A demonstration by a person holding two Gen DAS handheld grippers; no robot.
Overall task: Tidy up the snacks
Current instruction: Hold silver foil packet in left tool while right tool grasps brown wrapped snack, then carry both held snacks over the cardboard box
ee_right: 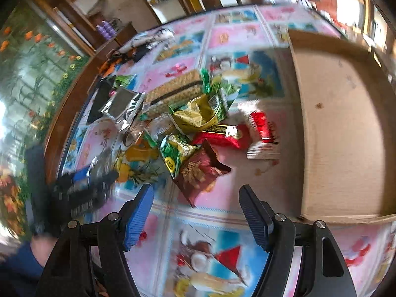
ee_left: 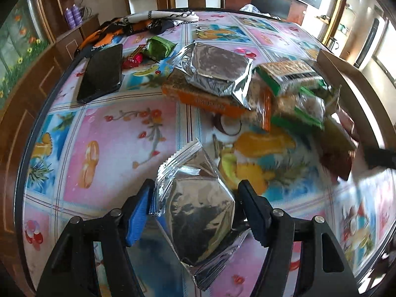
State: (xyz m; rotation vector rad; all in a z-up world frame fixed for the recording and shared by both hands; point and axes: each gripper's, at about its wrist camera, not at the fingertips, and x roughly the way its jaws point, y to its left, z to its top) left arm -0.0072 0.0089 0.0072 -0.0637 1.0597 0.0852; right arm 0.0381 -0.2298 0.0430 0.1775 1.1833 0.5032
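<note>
My left gripper [ee_left: 195, 193] stands around a silver foil snack packet [ee_left: 198, 215]; its jaws are wide apart and only the left pad touches the wrapper's edge. A pile of snacks lies beyond: another silver packet [ee_left: 217, 66] on an orange box [ee_left: 205, 99], green-wrapped bars [ee_left: 289, 74]. My right gripper [ee_right: 195, 198] is open and empty above the table, just short of a brown packet [ee_right: 198, 173], a green packet [ee_right: 177, 152], a red box [ee_right: 222, 136] and a red-white packet [ee_right: 262, 133].
An open cardboard box [ee_right: 339, 123] sits to the right of the pile. A black phone [ee_left: 102, 74], a small green pouch [ee_left: 158, 47] and a red candy [ee_left: 133, 59] lie at the far left. Cloth [ee_left: 148, 22] lies at the far edge of the patterned table [ee_left: 118, 148].
</note>
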